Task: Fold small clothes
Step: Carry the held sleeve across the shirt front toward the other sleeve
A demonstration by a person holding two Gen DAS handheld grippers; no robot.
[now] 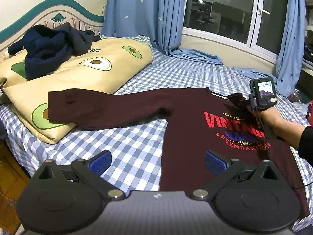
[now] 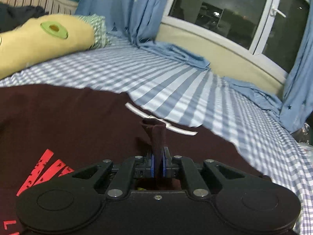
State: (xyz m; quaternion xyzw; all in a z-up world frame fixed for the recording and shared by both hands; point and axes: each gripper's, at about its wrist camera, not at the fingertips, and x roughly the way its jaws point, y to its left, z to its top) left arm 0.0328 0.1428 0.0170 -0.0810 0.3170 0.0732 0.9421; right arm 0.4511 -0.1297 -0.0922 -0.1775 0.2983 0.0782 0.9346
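The maroon shirt [image 1: 195,121] lies spread on the checked bed [image 1: 137,150], 1 sleeve over the avocado-print quilt [image 1: 64,74]. The right gripper [image 2: 158,163] pinches a fold near its collar; the left gripper [image 1: 158,161] hovers, fingers apart, over its hem.

Matt maroon cloth shirt [image 1: 195,121], checked cotton sheet [image 1: 137,150]
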